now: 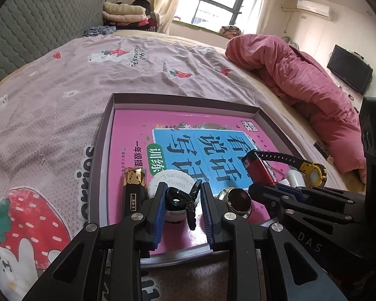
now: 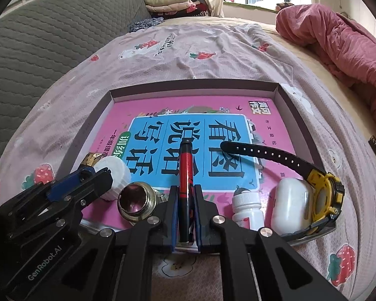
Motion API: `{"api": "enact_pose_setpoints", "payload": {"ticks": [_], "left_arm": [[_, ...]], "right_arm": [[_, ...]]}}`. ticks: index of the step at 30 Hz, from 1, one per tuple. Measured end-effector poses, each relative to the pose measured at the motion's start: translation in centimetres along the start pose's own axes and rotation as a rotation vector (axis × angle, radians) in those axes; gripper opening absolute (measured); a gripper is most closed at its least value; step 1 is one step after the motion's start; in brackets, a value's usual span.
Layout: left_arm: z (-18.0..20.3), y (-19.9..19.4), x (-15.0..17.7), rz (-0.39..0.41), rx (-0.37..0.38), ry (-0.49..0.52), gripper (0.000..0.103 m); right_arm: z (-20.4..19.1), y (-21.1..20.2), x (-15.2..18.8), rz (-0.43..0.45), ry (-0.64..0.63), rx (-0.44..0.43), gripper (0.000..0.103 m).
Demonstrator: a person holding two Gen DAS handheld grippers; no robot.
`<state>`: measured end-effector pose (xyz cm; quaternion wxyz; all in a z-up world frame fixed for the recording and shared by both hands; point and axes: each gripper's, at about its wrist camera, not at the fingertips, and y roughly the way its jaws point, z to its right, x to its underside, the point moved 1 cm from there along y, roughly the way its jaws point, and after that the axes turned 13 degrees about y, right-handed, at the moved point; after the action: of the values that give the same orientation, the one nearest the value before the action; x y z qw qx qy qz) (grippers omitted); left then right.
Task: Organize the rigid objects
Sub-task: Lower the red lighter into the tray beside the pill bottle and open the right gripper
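The left gripper (image 1: pixel 180 200), low centre of its frame, pinches a black hair clip (image 1: pixel 179 199) in narrow jaws. The right gripper (image 2: pixel 186 213) clamps a red-and-black marker (image 2: pixel 185 175) lengthwise. Both hover over the shallow box (image 2: pixel 283 100) on the bed, which holds a pink book (image 2: pixel 163 110), yellow watch (image 2: pixel 323 195), white earbud case (image 2: pixel 290 205), pill bottle (image 2: pixel 247 207) and metal fitting (image 2: pixel 135 200).

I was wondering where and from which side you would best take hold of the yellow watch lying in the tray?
Grip the yellow watch by its black strap, from above, jaws across its width. The strap is narrow and arches clear of the pink book. The bulky case sits on edge in the tray corner, close against the white earbud case, leaving little room for fingers there.
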<state>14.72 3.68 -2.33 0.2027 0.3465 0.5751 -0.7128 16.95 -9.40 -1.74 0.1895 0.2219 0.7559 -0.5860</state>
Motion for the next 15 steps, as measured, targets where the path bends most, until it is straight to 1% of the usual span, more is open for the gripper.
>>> {"api": "enact_pose_setpoints", "payload": {"ticks": [8, 15], "left_arm": [[-0.4, -0.1, 0.1, -0.006, 0.022, -0.017, 0.027], [-0.9, -0.1, 0.1, -0.003, 0.054, -0.056, 0.027]], "right_arm": [[-0.4, 0.9, -0.8, -0.058, -0.022, 0.036, 0.011], [0.2, 1.0, -1.4, -0.083, 0.033, 0.016, 0.011]]}}
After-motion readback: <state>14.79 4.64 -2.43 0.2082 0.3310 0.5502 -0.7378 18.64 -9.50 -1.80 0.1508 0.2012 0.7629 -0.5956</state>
